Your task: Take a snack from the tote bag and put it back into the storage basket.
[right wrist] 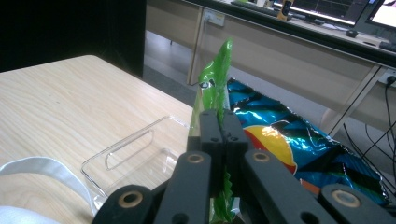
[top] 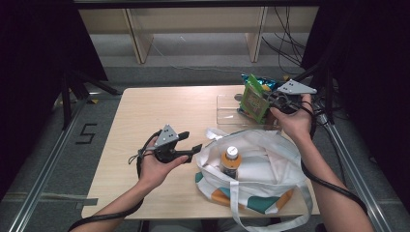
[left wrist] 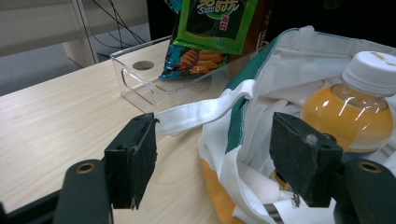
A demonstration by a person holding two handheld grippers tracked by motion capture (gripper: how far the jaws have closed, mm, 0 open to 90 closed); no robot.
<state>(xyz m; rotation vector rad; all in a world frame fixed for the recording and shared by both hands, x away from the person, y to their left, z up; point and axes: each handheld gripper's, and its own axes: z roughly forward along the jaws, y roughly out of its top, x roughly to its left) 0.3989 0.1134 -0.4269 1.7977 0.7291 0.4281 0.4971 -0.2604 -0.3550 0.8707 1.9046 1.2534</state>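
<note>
At the table's far right, the right gripper has its fingers pinched tight on a green snack packet, holding it upright over a clear plastic tray. Near left, the left gripper hovers with fingers wide apart, holding nothing, just beside a white tote bag containing an orange juice bottle
</note>
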